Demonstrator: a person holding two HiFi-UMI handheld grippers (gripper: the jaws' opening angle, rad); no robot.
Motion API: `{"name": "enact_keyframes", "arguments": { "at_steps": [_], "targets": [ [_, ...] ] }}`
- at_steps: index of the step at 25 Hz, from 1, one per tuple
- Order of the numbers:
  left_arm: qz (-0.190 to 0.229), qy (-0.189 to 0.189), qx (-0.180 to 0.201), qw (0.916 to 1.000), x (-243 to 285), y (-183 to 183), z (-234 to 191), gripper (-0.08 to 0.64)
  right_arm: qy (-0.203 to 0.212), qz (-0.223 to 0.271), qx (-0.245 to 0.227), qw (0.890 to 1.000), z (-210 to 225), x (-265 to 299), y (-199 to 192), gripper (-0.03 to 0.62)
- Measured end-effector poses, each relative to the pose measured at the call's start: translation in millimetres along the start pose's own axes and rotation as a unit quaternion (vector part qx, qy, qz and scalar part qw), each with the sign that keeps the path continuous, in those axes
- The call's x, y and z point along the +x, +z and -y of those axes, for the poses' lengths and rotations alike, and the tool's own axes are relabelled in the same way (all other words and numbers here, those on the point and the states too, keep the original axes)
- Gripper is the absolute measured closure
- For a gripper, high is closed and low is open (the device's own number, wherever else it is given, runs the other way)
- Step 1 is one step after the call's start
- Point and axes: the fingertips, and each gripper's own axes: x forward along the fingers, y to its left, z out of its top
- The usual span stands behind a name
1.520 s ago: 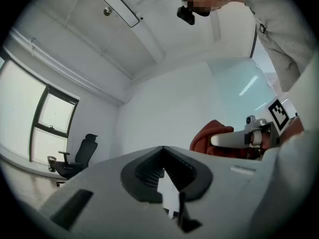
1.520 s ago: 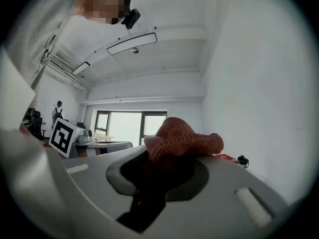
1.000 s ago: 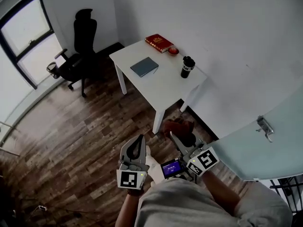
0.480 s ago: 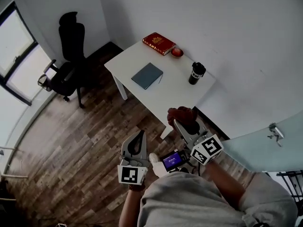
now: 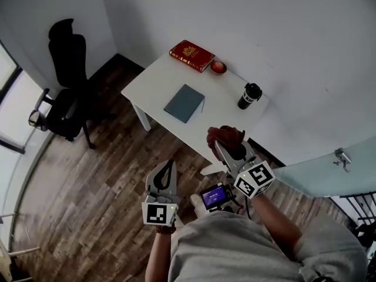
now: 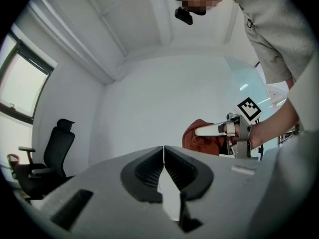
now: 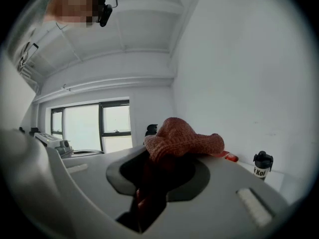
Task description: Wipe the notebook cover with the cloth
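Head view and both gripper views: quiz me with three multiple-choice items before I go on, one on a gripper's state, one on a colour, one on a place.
1. The left gripper is:
A. gripping something
B. shut and empty
C. wide open

2. The cloth in the right gripper is:
A. blue
B. reddish-brown
C. white

3. The notebook lies:
A. flat on the white table
B. between the left gripper's jaws
C. under the cloth

Answers:
1 B: in the left gripper view the jaws meet with nothing between them.
2 B: both the right gripper view and the head view show a reddish-brown knit bunched in the jaws.
3 A: the head view shows the notebook on the tabletop, well apart from both grippers.
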Motion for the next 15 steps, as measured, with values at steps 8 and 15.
{"name": "enact_keyframes", "arguments": {
  "at_steps": [8,15],
  "targets": [
    [-0.042,-0.123,0.018,0.9913,35,-6,-83,0.534,-0.126,0.022,0.023,0.992,-8,43,9,0.5],
    [-0.087,-0.195,0.034,0.9764,78,-47,-99,0.466,-0.206,-0.001,-0.001,0.978,29,50,-14,0.5]
  ]
}}
